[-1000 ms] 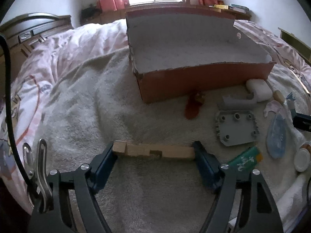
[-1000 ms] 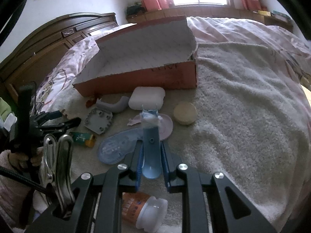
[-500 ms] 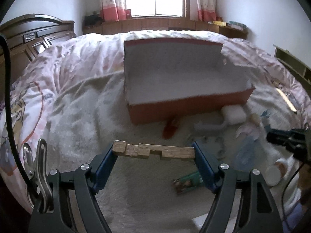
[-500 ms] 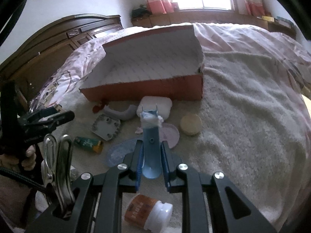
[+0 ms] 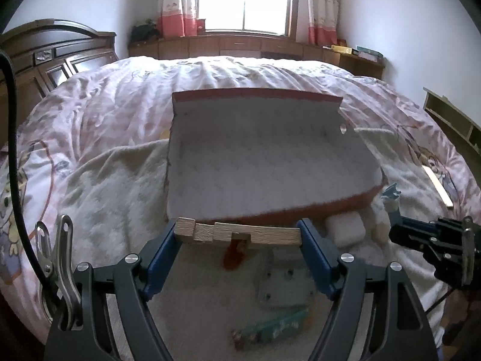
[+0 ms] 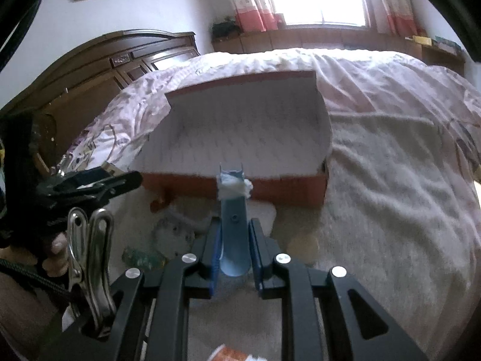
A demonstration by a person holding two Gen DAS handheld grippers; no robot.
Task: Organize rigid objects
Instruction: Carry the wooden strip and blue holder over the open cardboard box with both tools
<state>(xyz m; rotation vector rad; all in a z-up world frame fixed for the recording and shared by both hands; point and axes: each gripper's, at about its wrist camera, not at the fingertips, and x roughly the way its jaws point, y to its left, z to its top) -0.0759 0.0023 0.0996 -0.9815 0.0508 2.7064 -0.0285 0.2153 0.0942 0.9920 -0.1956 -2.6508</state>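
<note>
My left gripper point(image 5: 239, 236) is shut on a notched wooden bar point(image 5: 237, 233), held crosswise in the air in front of the open red box point(image 5: 264, 156) with a white inside. My right gripper point(image 6: 234, 240) is shut on a light blue plastic piece point(image 6: 234, 228) wrapped in white at its tip, also raised and pointing at the red box point(image 6: 240, 138). The right gripper shows in the left wrist view point(image 5: 433, 237) at the right. The left gripper shows in the right wrist view point(image 6: 90, 183) at the left.
On the cream towel point(image 5: 108, 186) before the box lie a white case point(image 5: 345, 228), a grey square plate point(image 5: 284, 288), a red item point(image 5: 234, 255) and a green tube point(image 5: 270, 328). A pink quilt point(image 5: 120, 96) covers the bed. A dark wooden headboard point(image 6: 99, 69) stands at the left.
Both grippers have lifted with their objects and moved toward the red box. The loose items on the towel now sit lower and farther below in both views.
</note>
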